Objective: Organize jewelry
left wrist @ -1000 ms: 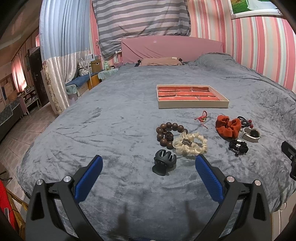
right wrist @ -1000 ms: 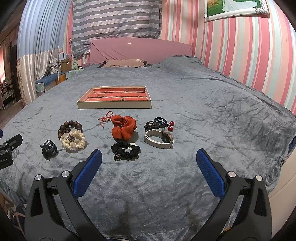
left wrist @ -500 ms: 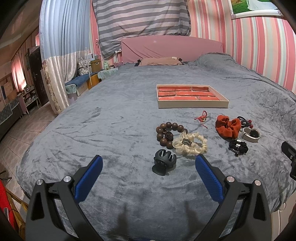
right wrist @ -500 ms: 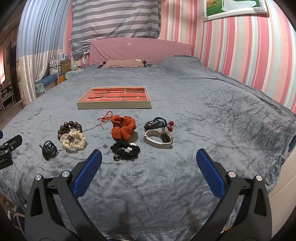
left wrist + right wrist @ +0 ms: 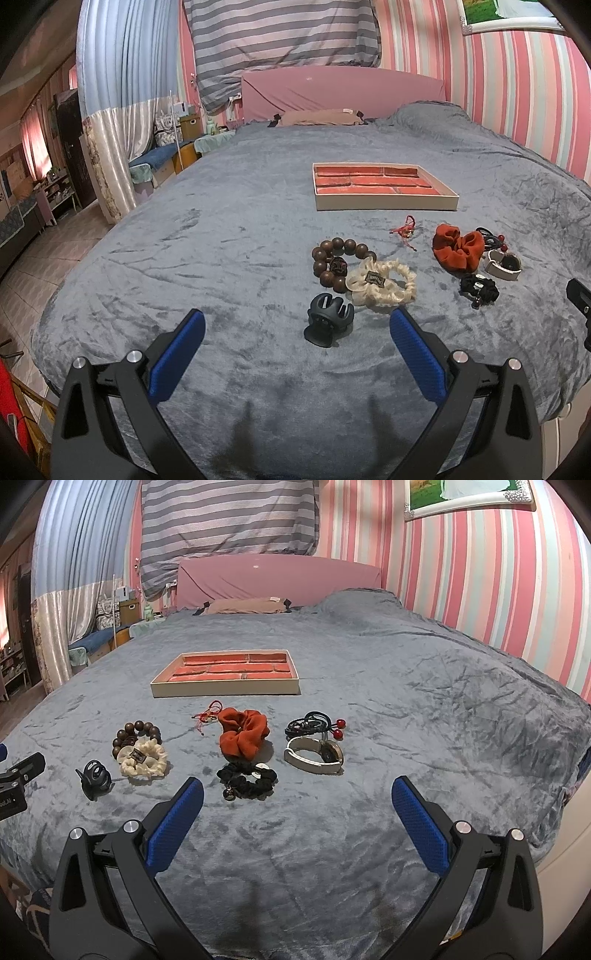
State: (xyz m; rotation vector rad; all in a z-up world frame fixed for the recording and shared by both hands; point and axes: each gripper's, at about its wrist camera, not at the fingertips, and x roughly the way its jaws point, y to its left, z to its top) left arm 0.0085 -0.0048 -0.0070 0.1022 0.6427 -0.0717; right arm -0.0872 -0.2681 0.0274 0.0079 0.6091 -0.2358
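Grippers first: my left gripper (image 5: 297, 325) hovers low over the grey blanket (image 5: 184, 258) with its blue pads spread wide and nothing between them; my right gripper (image 5: 297, 794) does the same, jaws wide apart and empty. Just ahead of the left one, at about 12 o'clock, sits a dark claw clip (image 5: 328, 325). Beyond it a cream scrunchie (image 5: 382, 282) lies touching a wooden bead bracelet (image 5: 334, 264) at its 10 o'clock. Ahead of the right gripper lies a black scrunchie (image 5: 248, 780), with a beige watch (image 5: 314, 755) at its 2 o'clock. Farther on are a rust scrunchie (image 5: 242, 734), dark hair ties with red beads (image 5: 316, 723) and a red cord (image 5: 207, 714). Farthest, at 12 o'clock, the red-lined tray (image 5: 225, 691) holds nothing.
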